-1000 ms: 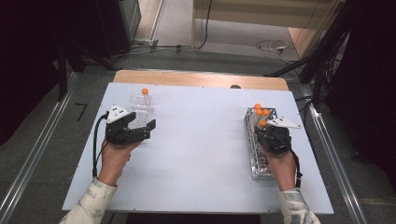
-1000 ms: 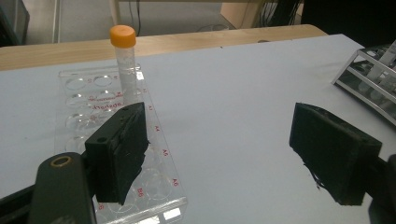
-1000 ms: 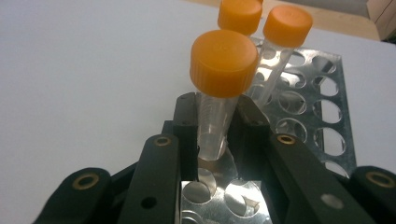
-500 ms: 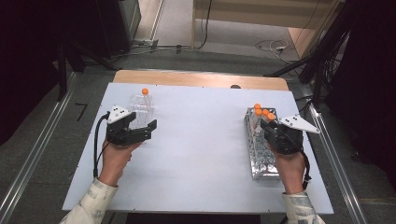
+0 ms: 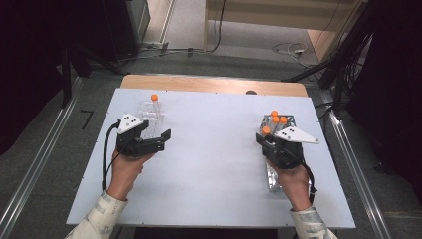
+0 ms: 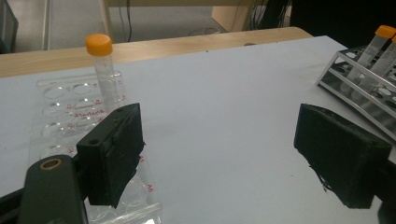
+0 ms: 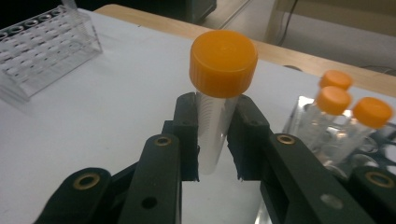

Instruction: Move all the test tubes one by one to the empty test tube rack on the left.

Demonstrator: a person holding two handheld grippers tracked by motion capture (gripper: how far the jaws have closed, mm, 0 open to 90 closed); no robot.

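Note:
My right gripper (image 7: 217,140) is shut on a clear tube with an orange cap (image 7: 223,63) and holds it upright above the table. In the high view this held tube (image 5: 265,130) is at the left edge of the metal rack (image 5: 272,179), with the right gripper (image 5: 264,137) around it. Three more orange-capped tubes (image 5: 276,117) stand in the rack's far end. My left gripper (image 5: 157,129) stands open and holds nothing, just in front of the clear plastic rack (image 5: 147,110). One orange-capped tube (image 6: 103,70) stands in that clear rack (image 6: 65,116), beyond the left gripper (image 6: 224,158).
The white table top (image 5: 214,149) lies bare between the two racks. A wooden strip (image 5: 214,84) runs along its far edge. The metal rack (image 6: 359,79) shows at the right of the left gripper view. Metal rails and cables lie on the floor around the table.
My right gripper has moved left and a little up with the tube in it, away from the metal rack's slots. The left hand has stayed in place.

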